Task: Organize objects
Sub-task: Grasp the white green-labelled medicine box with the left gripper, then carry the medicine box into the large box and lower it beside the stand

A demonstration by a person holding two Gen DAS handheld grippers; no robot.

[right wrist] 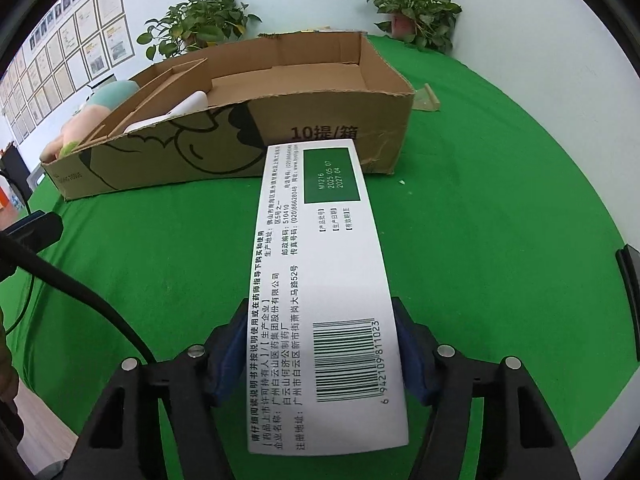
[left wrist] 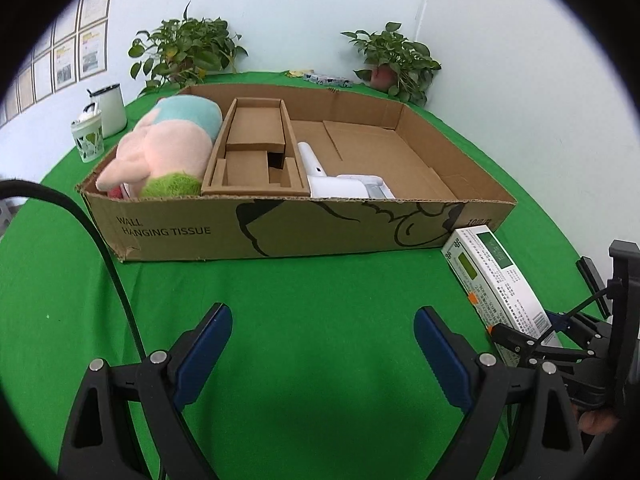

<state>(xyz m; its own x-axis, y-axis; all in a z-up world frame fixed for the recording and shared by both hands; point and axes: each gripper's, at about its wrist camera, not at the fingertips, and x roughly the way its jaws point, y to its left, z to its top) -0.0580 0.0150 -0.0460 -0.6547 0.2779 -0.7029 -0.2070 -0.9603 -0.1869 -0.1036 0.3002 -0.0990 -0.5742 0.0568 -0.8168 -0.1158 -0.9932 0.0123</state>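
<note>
The right gripper (right wrist: 320,352) has the long white medicine box (right wrist: 320,280) between its blue pads (right wrist: 414,360), one pad pressed on each long side near the barcode end, so it is clamped on the box. The box runs straight out ahead of the fingers, and its far end with the green panel reaches up to the near wall of the cardboard tray (right wrist: 256,136), over the green tablecloth (right wrist: 500,260). The left gripper (left wrist: 323,344) stands wide open over bare green cloth with nothing between its fingers. Ahead of it sits the cardboard tray, holding a plush toy (left wrist: 160,148) on its left side, a cardboard insert (left wrist: 256,148) in the middle and a white appliance (left wrist: 340,178) just right of that. Off to the left gripper's right, the medicine box shows again, clamped in the other gripper.
</note>
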